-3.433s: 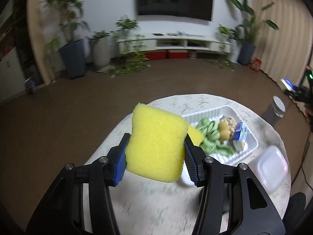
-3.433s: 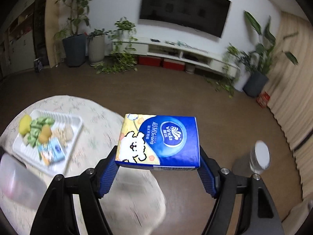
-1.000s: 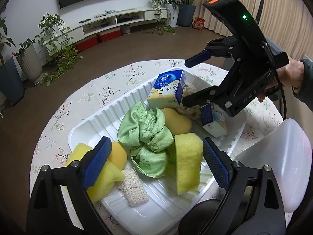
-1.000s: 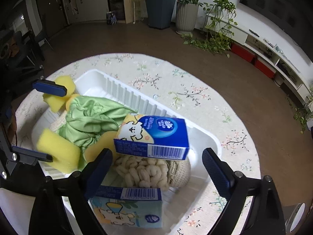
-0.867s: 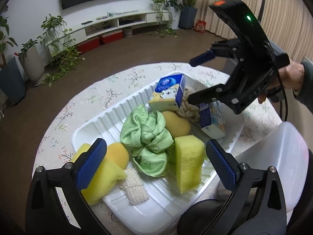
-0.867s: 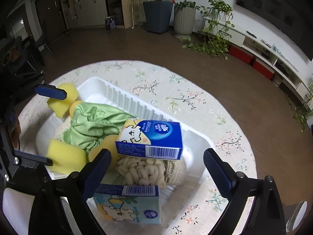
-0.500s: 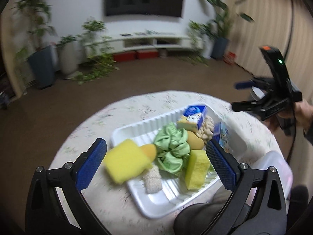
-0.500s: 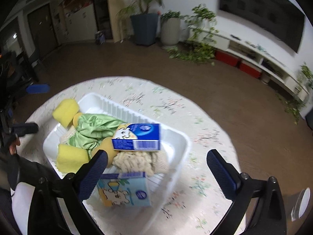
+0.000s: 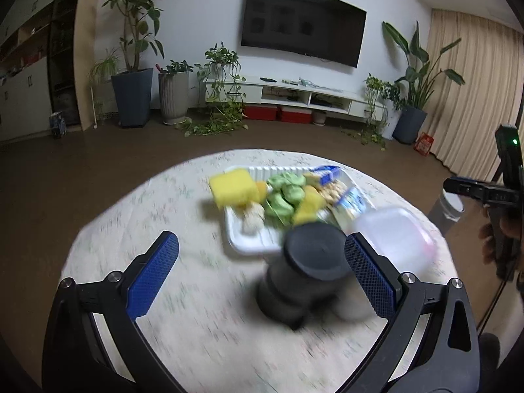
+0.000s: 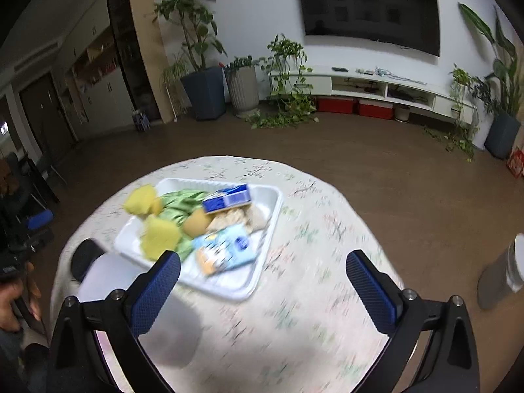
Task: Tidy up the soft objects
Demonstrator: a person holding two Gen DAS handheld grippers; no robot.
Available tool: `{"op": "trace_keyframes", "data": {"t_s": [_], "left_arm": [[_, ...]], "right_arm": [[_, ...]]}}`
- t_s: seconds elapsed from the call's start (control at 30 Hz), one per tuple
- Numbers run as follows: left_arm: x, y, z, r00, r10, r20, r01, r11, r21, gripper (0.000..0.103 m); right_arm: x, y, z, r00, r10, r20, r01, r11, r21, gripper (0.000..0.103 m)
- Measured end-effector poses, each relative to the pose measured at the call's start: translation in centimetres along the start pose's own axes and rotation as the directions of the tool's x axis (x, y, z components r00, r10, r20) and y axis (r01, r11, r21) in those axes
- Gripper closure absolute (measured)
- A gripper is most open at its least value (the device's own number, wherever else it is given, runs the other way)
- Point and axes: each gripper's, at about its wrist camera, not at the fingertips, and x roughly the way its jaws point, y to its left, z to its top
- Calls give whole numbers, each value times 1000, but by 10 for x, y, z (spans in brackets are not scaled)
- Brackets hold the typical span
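Note:
A white tray (image 10: 229,291) on the round flowered table holds the soft things. In it lie a yellow sponge (image 10: 140,199), a second yellow sponge (image 10: 160,235), a green cloth (image 10: 180,206), a blue tissue box (image 10: 229,198) and a pale tissue pack (image 10: 226,250). My right gripper (image 10: 262,268) hangs open and empty above the table, on the near side of the tray. In the left wrist view, my left gripper (image 9: 260,255) is likewise open and empty, back from the tray (image 9: 235,239) and yellow sponge (image 9: 232,186). Both views are blurred.
A black cylinder (image 9: 311,275) stands between the left fingers and the tray. A translucent plastic box (image 9: 393,232) sits beside it. A grey bin (image 10: 504,271) stands on the floor to the right. A hand holds the other gripper (image 9: 484,193) at the far right.
The left gripper let go of the yellow sponge and the right one of the blue tissue box; both lie in the tray. Both grippers have since drawn back and up from the tray.

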Motion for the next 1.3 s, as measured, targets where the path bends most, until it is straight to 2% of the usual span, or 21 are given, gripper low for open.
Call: {"op": "trace_keyframes", "data": {"t_s": [0.1,0.23,0.37,0.53,0.67,0.77,0.87,1.07,1.3], "left_arm": [[-17,-8,-27,1000,-19,3,19,999,-51,0],[-29,-18,-58,1000,-7,-6,7,995,-101,0],[-39,-28,-80,999,32,-18,-34,993,-115,0],[-56,-47,-97,998,66,4,-66,995,-81,0],[-62,-63,-108,996,89,-10,-90,994,-57,0],[-62,-70,-117,993,105,-51,-107,993,-57,0],[-65,-72,-120,992,113,-52,-116,991,-59,0],[-70,-78,-123,972,224,-70,-228,973,-45,0],[-77,-78,-129,975,219,-44,-220,975,-26,0]], "right_arm": [[-23,19,-30,999,2,41,-3,1000,25,0],[-47,56,-80,995,-46,84,43,998,34,0],[-64,97,-125,985,-109,131,106,994,28,0],[-74,133,-160,965,-173,196,174,985,10,0],[-75,148,-172,962,-189,199,192,981,2,0],[-81,157,-177,959,-186,213,194,981,-18,0],[-87,164,-188,961,-177,214,188,982,-33,0],[-93,167,-196,965,-166,205,174,985,-21,0],[-104,164,-195,960,-182,215,187,982,-4,0]]}}
